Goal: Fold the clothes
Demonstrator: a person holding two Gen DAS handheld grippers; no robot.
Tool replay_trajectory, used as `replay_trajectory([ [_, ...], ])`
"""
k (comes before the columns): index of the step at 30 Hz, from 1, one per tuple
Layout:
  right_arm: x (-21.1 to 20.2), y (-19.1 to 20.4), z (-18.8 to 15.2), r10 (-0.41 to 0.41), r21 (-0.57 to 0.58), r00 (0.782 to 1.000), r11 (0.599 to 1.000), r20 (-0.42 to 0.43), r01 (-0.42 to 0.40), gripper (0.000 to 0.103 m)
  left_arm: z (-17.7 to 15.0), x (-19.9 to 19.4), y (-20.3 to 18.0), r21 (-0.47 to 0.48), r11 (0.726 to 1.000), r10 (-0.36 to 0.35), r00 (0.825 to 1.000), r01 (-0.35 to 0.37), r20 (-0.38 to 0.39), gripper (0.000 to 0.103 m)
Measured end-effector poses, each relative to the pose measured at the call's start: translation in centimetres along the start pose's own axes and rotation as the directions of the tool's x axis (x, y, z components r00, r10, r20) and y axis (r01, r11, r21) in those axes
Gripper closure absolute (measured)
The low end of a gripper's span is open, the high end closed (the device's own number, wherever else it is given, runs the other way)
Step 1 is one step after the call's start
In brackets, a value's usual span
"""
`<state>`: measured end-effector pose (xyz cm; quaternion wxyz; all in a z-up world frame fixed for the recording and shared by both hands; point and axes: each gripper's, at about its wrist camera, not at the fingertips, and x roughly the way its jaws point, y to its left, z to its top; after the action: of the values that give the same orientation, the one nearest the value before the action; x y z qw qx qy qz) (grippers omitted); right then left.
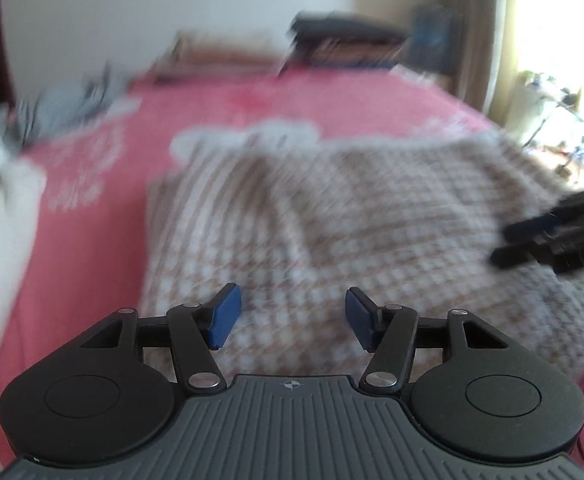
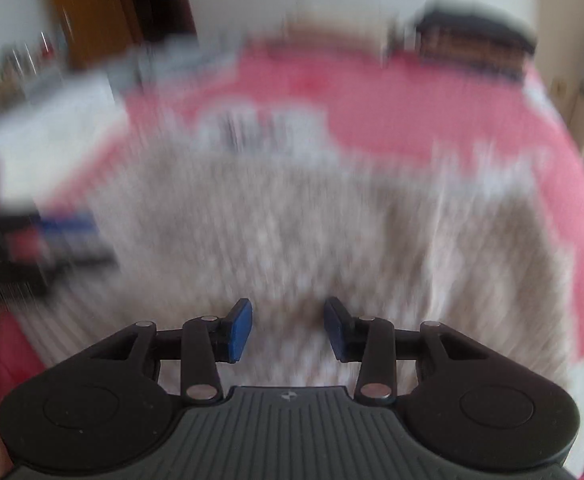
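Above, both tools hover over the checked beige garment (image 1: pixel 351 216) spread on the pink bed (image 1: pixel 104 240). Left tool (image 1: pixel 293 318) apart, empty; right tool (image 2: pixel 288 330) apart, empty, jaws not quite steady. Best practice: seize matching edges, fold evenly.

A beige-and-white checked knitted garment (image 1: pixel 351 216) is seen spread out, loosely rumpled with soft folds, across a pink bed cover (image 1: pixel 220 112). A white cloth (image 1: pixel 0 200) is seen lying at the bed's left edge.
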<state>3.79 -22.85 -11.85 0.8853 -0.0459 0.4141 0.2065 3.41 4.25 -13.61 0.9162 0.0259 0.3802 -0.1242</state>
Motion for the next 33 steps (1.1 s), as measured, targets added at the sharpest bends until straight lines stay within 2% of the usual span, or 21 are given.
replay_trajectory([
  [2,0.2,1.1,0.0,-0.010,-0.041,0.999,0.999,-0.034,0.009,0.060,0.5,-0.3,0.1,-0.007,1.000,-0.003,1.000,0.003,-0.016,0.045],
  [3,-0.6,1.5,0.5,0.012,-0.056,0.999,0.998,-0.038,-0.015,0.060,0.5,-0.3,0.1,-0.012,1.000,-0.002,1.000,0.002,-0.026,0.045],
  [5,-2.3,2.4,0.9,0.106,-0.083,0.994,0.991,-0.032,-0.109,0.060,0.4,-0.3,0.3,-0.021,1.000,-0.006,1.000,0.005,-0.031,0.045],
  [7,-3.8,3.7,0.5,0.190,-0.171,0.981,0.966,-0.023,-0.191,0.060,0.3,-0.2,0.3,-0.022,1.000,-0.003,1.000,0.002,-0.031,0.045],
  [8,-3.8,4.7,-0.1,0.199,-0.228,0.979,0.952,-0.043,-0.204,0.060,0.2,-0.2,0.2,-0.021,1.000,0.001,1.000,-0.002,-0.032,0.045],
  [9,-3.6,5.6,-0.7,0.203,-0.281,0.977,0.936,-0.068,-0.214,0.060,0.1,-0.2,0.1,-0.019,1.000,0.007,0.999,-0.007,-0.032,0.045],
  [11,-1.4,6.9,-2.7,0.141,-0.345,0.979,0.920,-0.149,-0.186,0.059,0.2,0.0,-0.1,-0.015,1.000,0.016,0.999,-0.017,-0.039,0.044],
  [12,-0.9,7.6,-3.6,0.111,-0.384,0.984,0.910,-0.139,-0.157,0.058,0.3,0.0,-0.2,-0.013,1.000,0.019,0.999,-0.020,-0.042,0.044],
  [16,-2.3,9.1,-2.9,0.075,-0.422,0.991,0.899,-0.109,-0.115,0.059,0.6,-0.2,0.0,-0.027,0.999,0.015,0.998,-0.016,-0.058,0.044],
  [18,-3.0,8.6,-2.8,0.111,-0.412,0.990,0.901,-0.084,-0.136,0.059,0.6,-0.2,0.2,-0.046,0.999,0.011,0.998,-0.013,-0.061,0.044],
  [21,-2.3,8.6,-3.8,0.085,-0.462,0.991,0.878,-0.105,-0.125,0.059,0.7,-0.2,0.0,-0.044,0.999,0.019,0.998,-0.022,-0.065,0.044],
  [23,-1.4,8.5,-4.6,0.060,-0.467,0.992,0.878,-0.114,-0.107,0.058,0.7,-0.2,-0.1,-0.041,0.999,0.024,0.998,-0.027,-0.066,0.044],
  [29,-3.3,6.9,-2.4,0.092,-0.327,0.995,0.940,-0.040,-0.100,0.058,1.0,-0.8,-0.3,-0.045,0.999,0.022,0.997,-0.025,-0.076,0.044],
  [32,-3.4,5.5,-1.4,0.009,-0.238,0.999,0.971,0.031,-0.001,0.058,1.2,-0.9,-0.7,-0.052,0.998,0.023,0.995,-0.028,-0.093,0.040],
  [33,-3.1,5.0,-1.2,-0.015,-0.197,0.999,0.980,0.039,0.023,0.058,1.3,-0.8,-1.0,-0.052,0.998,0.026,0.994,-0.032,-0.106,0.036],
])
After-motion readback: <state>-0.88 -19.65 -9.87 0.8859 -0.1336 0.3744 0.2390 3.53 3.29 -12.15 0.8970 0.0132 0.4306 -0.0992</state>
